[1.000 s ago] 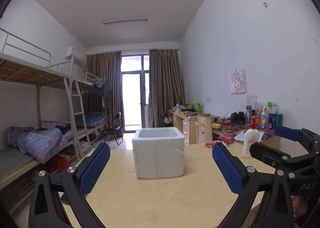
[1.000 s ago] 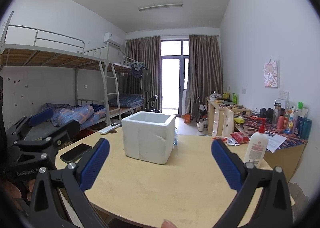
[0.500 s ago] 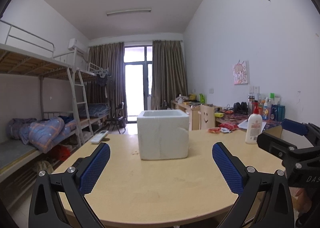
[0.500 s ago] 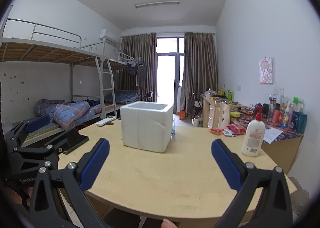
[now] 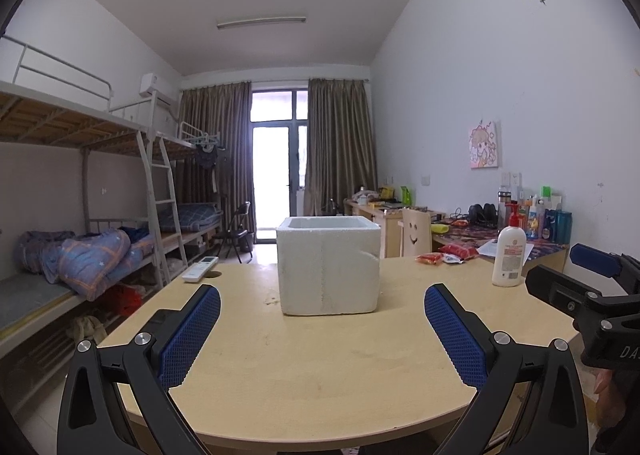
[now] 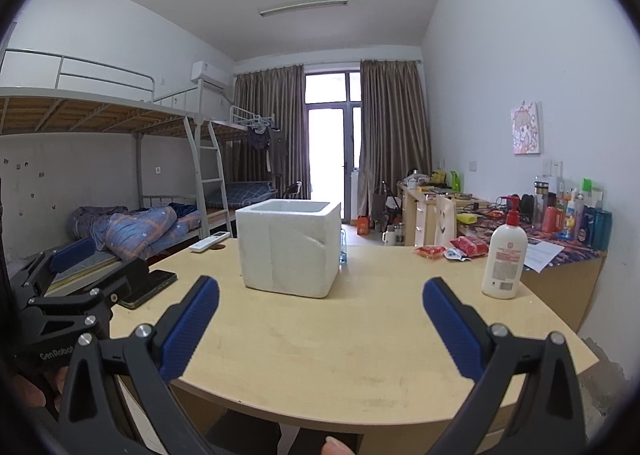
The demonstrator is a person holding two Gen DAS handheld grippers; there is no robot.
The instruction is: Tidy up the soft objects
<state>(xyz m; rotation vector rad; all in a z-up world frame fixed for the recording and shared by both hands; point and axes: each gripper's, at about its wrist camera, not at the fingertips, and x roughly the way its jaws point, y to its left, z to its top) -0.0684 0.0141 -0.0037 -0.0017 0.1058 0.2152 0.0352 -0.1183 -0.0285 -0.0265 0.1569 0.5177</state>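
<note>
A: Starting at the left, what's there?

B: A bunk bed with a rumpled blue quilt on the lower bunk. Near the bench's far left edge lies a white remote; in the right wrist view a dark phone lies closer in on that side.

A: And the left gripper?

B: Low over the near edge of the bench, its blue fingers spread wide, grasping nothing.

A: The middle?

B: A white foam box stands upright on the bench, open at the top, well ahead of both grippers. Its inside is hidden from these angles. I can't make out any soft objects on the bench.

A: Further right?

B: Red snack packets toward the far right edge, then a white pump bottle standing upright, well apart from the box. A cluttered side desk sits behind it.

A: The right gripper?

B: Also released, fingers wide apart and empty, beside the left one.
</note>
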